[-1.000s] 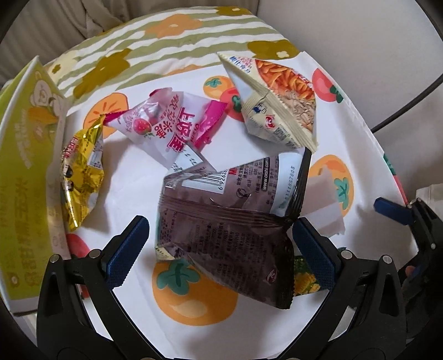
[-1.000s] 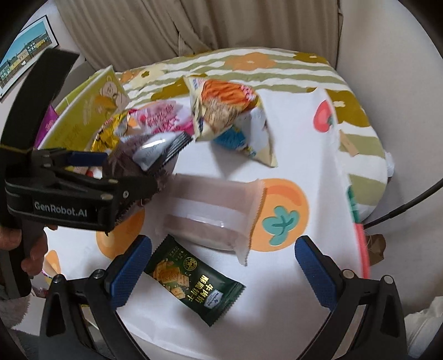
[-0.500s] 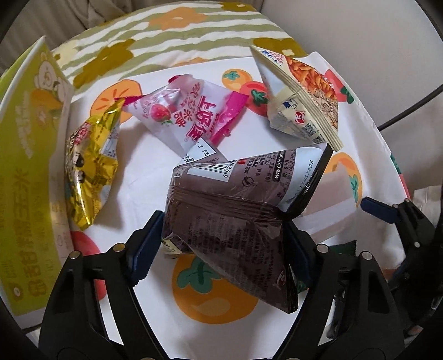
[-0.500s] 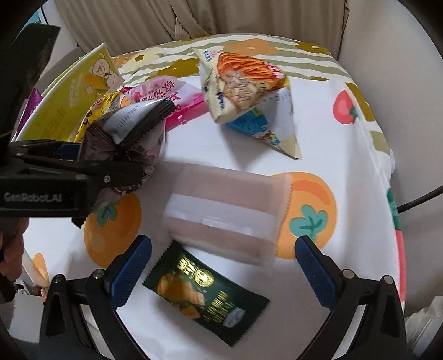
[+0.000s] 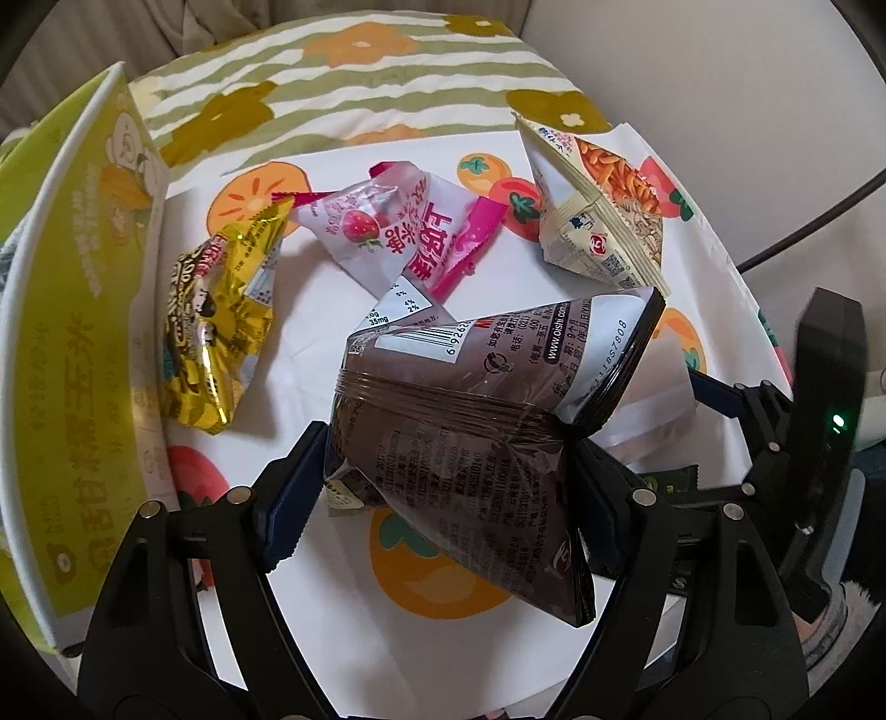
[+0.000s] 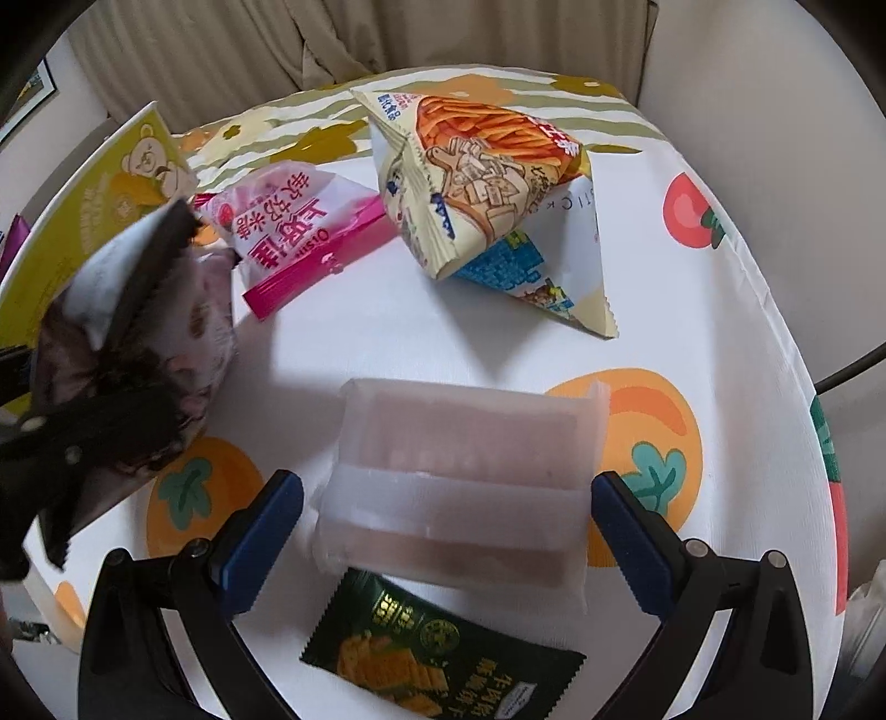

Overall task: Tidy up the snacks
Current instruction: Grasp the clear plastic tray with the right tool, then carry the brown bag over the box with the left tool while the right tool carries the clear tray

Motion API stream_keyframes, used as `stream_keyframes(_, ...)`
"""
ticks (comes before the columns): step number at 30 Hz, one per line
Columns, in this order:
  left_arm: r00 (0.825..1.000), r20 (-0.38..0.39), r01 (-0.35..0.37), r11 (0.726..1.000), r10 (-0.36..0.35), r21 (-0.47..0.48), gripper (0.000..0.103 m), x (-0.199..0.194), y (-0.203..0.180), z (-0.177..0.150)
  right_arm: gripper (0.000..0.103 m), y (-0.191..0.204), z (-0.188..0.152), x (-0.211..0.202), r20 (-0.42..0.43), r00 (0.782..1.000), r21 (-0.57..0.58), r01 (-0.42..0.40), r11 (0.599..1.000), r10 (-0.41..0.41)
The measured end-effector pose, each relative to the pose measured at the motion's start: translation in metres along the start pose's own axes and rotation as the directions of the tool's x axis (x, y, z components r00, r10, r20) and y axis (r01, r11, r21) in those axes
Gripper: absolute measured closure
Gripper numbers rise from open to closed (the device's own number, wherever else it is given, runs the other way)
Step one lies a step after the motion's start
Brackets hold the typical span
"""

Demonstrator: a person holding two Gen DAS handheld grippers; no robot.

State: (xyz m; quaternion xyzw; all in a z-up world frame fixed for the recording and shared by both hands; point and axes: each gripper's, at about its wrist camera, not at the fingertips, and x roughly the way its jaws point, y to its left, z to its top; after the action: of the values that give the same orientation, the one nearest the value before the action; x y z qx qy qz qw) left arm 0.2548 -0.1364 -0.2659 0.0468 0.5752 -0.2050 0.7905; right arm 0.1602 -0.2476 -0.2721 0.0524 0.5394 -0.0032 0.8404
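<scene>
Left wrist view: the dark green packet (image 5: 670,482) is mostly hidden behind the brown snack bag (image 5: 470,443), which is clamped between the pads of the left hand-held gripper (image 5: 437,487) above the tabletop (image 5: 310,343). The tabletop is covered by a white cloth printed with orange fruit; curtains are seen behind. In the right wrist view, the right hand-held gripper (image 6: 448,515) is held released, its blue pads spread on either side of the translucent pink pack (image 6: 465,476) without touching it.

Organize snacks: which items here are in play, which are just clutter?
In play: brown packet in left gripper; frosted pack between right gripper's open fingers; green packet; pink packet; gold packet; yellow box.
Clutter: tablecloth, curtain.
</scene>
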Motion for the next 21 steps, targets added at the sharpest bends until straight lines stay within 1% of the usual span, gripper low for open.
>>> stream_keyframes(3, 1.0, 0.004, 0.002, 1.0, -0.002, -0.003, 0.025, -0.004, 0.0, -0.004, 0.001, 0.001, 0.002, 0.004, 0.0, 1.0, 0.013, 0.015, 1.0, -0.015)
stream_keyframes(6, 1.0, 0.007, 0.0, 1.0, 0.0, -0.01, 0.025, -0.007, 0.0, -0.006, 0.013, 0.001, 0.004, 0.009, -0.006, 1.0, 0.021, 0.031, 0.999, -0.031)
stream_keyframes(8, 1.0, 0.014, 0.001, 1.0, -0.001, -0.015, 0.025, -0.01, 0.001, -0.008, 0.018, -0.003, 0.002, 0.008, -0.002, 1.0, 0.036, 0.027, 0.999, -0.027)
stream_keyframes(10, 1.0, 0.021, 0.004, 1.0, -0.003, -0.02, 0.025, -0.014, 0.001, -0.009, 0.028, -0.004, 0.001, 0.006, 0.007, 0.999, 0.035, 0.033, 0.999, -0.033)
stream_keyframes(12, 0.999, 0.032, 0.009, 1.0, -0.008, -0.027, 0.025, -0.02, 0.0, -0.01, 0.031, -0.005, 0.001, 0.003, 0.018, 0.999, 0.033, 0.034, 0.999, -0.035)
stream_keyframes(16, 0.998, 0.063, 0.01, 0.999, -0.008, -0.032, 0.025, -0.035, -0.002, -0.013, 0.033, -0.005, -0.001, -0.005, 0.025, 0.999, 0.042, 0.025, 0.999, -0.026)
stream_keyframes(21, 0.992, 0.127, 0.015, 0.999, -0.009, -0.049, 0.025, -0.069, 0.0, -0.018, 0.033, -0.004, 0.002, -0.033, 0.072, 0.997, 0.032, 0.009, 0.999, -0.011)
